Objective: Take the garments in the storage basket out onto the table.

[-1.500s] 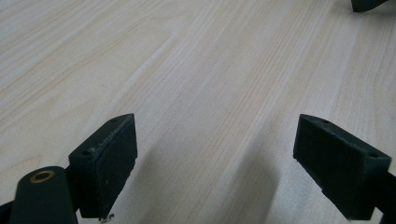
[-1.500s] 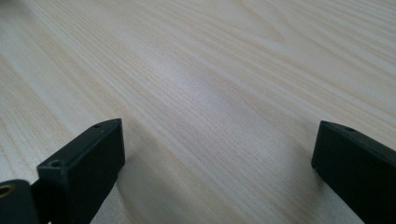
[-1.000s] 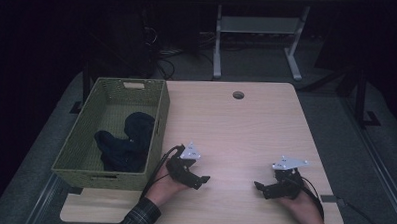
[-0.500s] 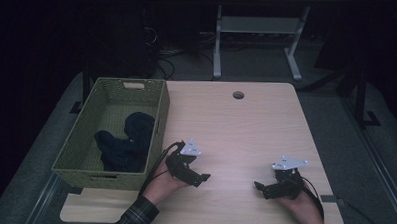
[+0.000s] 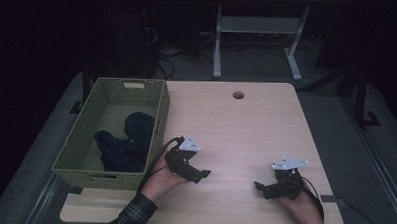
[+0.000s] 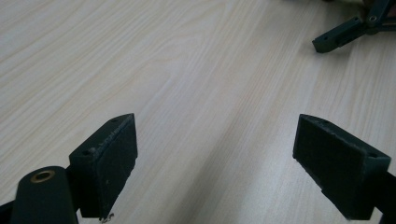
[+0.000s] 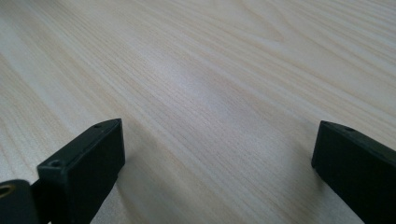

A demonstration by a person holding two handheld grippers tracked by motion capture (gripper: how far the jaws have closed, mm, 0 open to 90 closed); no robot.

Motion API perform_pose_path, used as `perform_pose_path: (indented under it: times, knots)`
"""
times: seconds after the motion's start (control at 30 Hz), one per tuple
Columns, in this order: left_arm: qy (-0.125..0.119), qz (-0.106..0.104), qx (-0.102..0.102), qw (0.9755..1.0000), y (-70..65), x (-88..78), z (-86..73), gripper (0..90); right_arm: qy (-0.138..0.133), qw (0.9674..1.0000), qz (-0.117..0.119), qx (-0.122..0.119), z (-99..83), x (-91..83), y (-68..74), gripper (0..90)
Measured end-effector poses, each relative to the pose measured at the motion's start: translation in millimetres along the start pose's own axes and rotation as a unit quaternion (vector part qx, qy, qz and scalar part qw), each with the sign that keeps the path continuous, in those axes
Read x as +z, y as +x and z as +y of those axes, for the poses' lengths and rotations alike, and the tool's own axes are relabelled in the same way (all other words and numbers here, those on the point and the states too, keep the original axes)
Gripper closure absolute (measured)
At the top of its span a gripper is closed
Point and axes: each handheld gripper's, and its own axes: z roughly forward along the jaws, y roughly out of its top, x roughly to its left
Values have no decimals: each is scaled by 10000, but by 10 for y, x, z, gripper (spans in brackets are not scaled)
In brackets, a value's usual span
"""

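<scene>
A green woven basket [image 5: 80,138] stands on the table's left side with dark cloth items [image 5: 123,144] heaped inside. My left gripper [image 5: 200,174] hovers just right of the basket's near corner, open, with bare wood between its jaws [image 6: 215,158]. My right gripper [image 5: 261,188] rests low near the table's front right, open too, nothing between its jaws [image 7: 219,163]. In the left gripper view the right gripper's jaw tip [image 6: 338,36] shows at the top right.
The light wooden table [image 5: 246,128] has a round cable hole [image 5: 238,95] near its far edge. A white desk frame [image 5: 254,39] stands on the floor behind. Dark floor surrounds the table.
My left gripper has lifted and drifted slightly right and up from the table's front. The right gripper has stayed in place.
</scene>
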Motion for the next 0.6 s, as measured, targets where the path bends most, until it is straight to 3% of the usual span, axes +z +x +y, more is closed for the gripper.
perform_pose_path:
  times: [0.3,0.6]
  knots:
    - [-92,-78,-78,9999,8,-52,58,138,0,10000,0,2,0,0,0,23]
    - [-67,-175,10,9998,25,-163,171,138,-1,10000,0,2,0,0,0,23]
